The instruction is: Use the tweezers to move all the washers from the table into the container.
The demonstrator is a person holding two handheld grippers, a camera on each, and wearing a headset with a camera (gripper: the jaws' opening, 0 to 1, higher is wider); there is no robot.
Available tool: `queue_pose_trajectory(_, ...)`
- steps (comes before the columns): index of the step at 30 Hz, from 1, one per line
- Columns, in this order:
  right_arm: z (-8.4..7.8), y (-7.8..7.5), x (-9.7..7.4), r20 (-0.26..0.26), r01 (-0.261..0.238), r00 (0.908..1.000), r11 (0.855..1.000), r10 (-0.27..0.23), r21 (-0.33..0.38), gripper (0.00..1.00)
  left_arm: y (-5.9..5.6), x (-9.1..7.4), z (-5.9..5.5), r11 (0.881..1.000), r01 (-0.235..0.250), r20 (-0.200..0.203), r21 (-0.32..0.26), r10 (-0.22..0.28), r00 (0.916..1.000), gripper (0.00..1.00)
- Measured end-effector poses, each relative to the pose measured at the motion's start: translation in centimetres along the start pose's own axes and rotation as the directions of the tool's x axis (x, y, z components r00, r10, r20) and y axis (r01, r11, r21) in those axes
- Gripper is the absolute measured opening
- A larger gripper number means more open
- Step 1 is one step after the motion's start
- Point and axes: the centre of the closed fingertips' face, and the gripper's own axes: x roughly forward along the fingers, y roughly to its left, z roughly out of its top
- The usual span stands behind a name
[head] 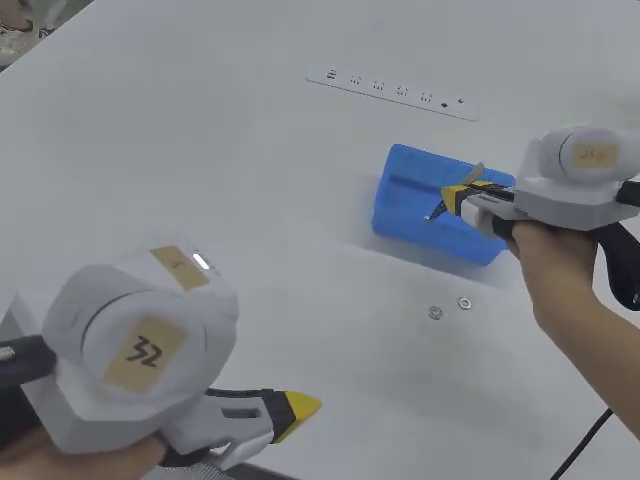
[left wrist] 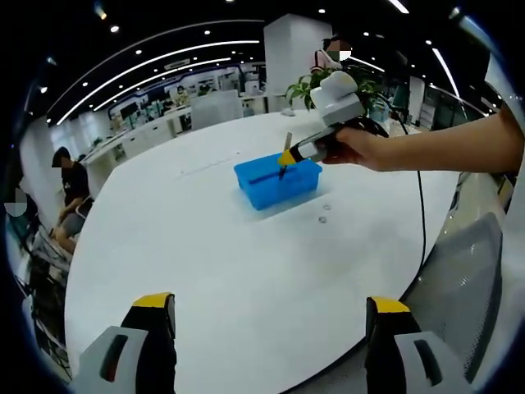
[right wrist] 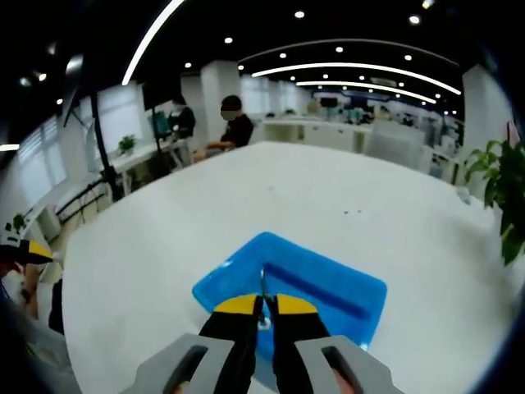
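A blue container (head: pixel 400 205) stands right of the table's middle. Over it my right gripper (head: pixel 457 197) is shut on thin metal tweezers (head: pixel 438 209), whose tips point down into the container. In the right gripper view the tweezers (right wrist: pixel 262 283) stick out between the shut yellow-tipped jaws above the container (right wrist: pixel 328 287); I cannot tell whether the tips hold a washer. Two washers (head: pixel 435 313) (head: pixel 465 303) lie on the table in front of the container. My left gripper (left wrist: pixel 269 308) is open with nothing in it, near the front edge (head: pixel 285 415), well away from the container (left wrist: pixel 275 182).
A white power strip (head: pixel 390 90) lies behind the container. The white table (head: pixel 200 150) spreads wide to the left. The left gripper view takes in the right gripper (left wrist: pixel 328 123), a hand on it, and the washers (left wrist: pixel 322 219).
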Motion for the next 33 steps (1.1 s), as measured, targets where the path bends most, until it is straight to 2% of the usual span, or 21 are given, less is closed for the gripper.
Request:
queue_pose_trajectory(8, -0.7, 0.2, 0.5, -0.028, -0.002, 0.9996, 1.000, 0.001, -0.021, 0.02, 0.1, 0.0, -0.2, 1.000, 0.002, -0.006, -0.024, -0.002, 1.0000, 0.99)
queue_pose_trajectory(20, -0.9, -0.2, 0.5, -0.023, 0.011, 0.9997, 0.999, -0.012, -0.050, 0.03, 0.0, -0.1, 0.0, 0.999, 0.005, -0.003, -0.035, -0.005, 1.0000, 0.98)
queue_pose_trajectory(25, -0.8, -0.2, 0.5, -0.026, 0.012, 0.9996, 1.000, -0.013, -0.025, 0.03, 0.0, -0.3, 0.3, 1.000, -0.001, -0.001, -0.021, 0.001, 1.0000, 0.97)
queue_pose_trajectory(30, -0.2, -0.7, -0.2, -0.002, 0.018, 0.9998, 1.000, -0.018, -0.012, 0.03, 0.0, -0.5, 0.5, 1.000, -0.004, 0.006, -0.015, 0.004, 1.0000, 0.97)
queue_pose_trajectory(33, 0.7, -0.6, -1.2, 0.031, 0.014, 0.9994, 1.000, -0.015, 0.003, 0.03, -0.1, -0.5, 0.6, 1.000, -0.005, 0.009, -0.011, 0.005, 0.9999, 0.97)
